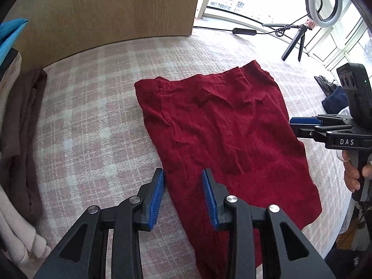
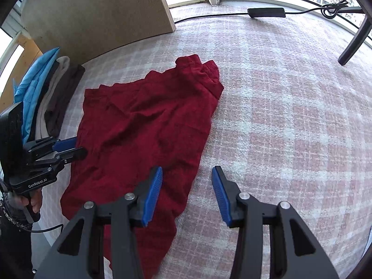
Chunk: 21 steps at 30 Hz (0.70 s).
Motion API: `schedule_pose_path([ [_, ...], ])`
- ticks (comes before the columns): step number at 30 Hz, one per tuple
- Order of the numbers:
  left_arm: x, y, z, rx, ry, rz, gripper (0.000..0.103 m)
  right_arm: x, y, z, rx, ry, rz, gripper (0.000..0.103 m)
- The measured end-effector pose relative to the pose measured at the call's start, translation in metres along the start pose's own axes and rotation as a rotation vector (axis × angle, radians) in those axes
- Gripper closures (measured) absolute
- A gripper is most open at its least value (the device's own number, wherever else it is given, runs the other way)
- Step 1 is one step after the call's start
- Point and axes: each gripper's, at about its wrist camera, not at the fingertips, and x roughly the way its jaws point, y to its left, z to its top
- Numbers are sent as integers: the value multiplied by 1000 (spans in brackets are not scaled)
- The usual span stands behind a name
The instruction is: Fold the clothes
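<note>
A wrinkled dark-red knitted garment (image 1: 223,125) lies flat on the pink-and-white checked cover (image 1: 97,107), its long axis running from the near edge toward the window, gathered end (image 2: 204,69) farthest away. The left gripper (image 1: 183,193) and right gripper (image 2: 187,191) hover with jaws parted and empty over its near left and right borders, apparently placed to seize them. A stack of folded clothes (image 2: 53,97) rests beside the wooden panel (image 1: 111,9).

1. We hold our left gripper (image 1: 183,179) low, its blue-padded fingers (image 1: 158,194) spread apart with nothing between them.
2. Our right gripper (image 2: 187,176) hangs likewise, jaws parted wide and empty.
3. Our right hand (image 1: 354,174) grips its handle; our left hand (image 2: 32,201) does the same.
</note>
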Motion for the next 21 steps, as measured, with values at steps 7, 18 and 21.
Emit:
schedule_pose_path([
  [7,4,-10,2,46,8,25,73,11,5,-1,-43,25,-10,59],
  [18,-19,0,0,-5,-50,-99,99,-5,-5,0,30,-41,166,95],
  [21,-50,5,-2,-32,-107,-145,99,-38,-10,1,72,-110,235,95],
])
